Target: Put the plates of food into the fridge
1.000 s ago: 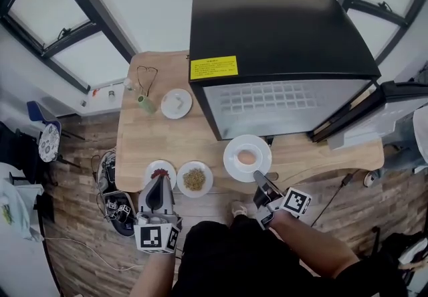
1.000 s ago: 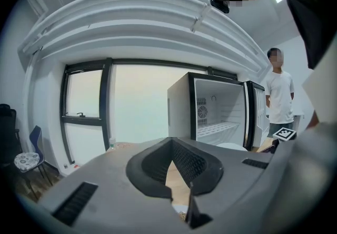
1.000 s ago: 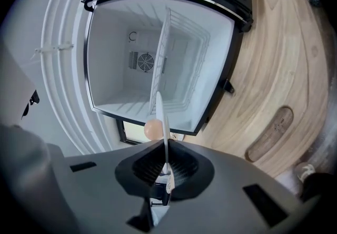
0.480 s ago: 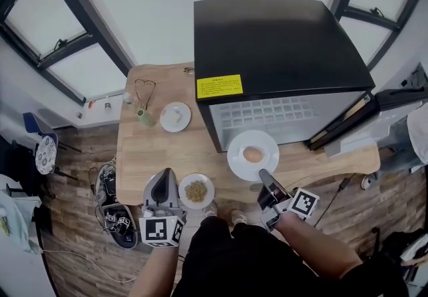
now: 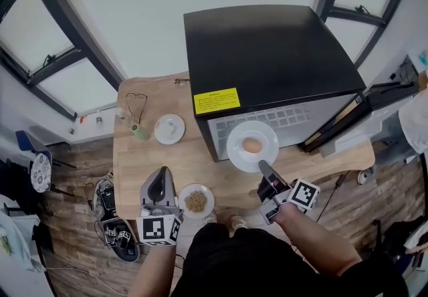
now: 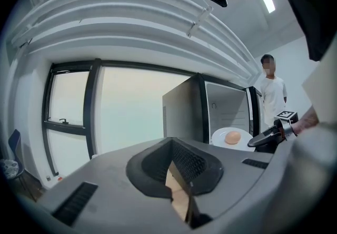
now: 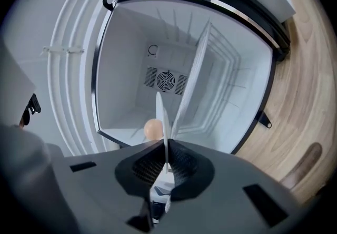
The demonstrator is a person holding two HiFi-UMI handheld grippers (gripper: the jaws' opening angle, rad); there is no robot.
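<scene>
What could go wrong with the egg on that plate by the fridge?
The right gripper holds the plate by one edge only, so the plate might tip or slip. The egg lies loose on it and could roll off. The plate is close to the open fridge, so its rim could bump the shelf on the way in.

Left gripper [image 5: 160,174] level, jaws together, right gripper [image 5: 262,166] level, arm extended, jaws clamped on plate [image 5: 236,140].
</scene>
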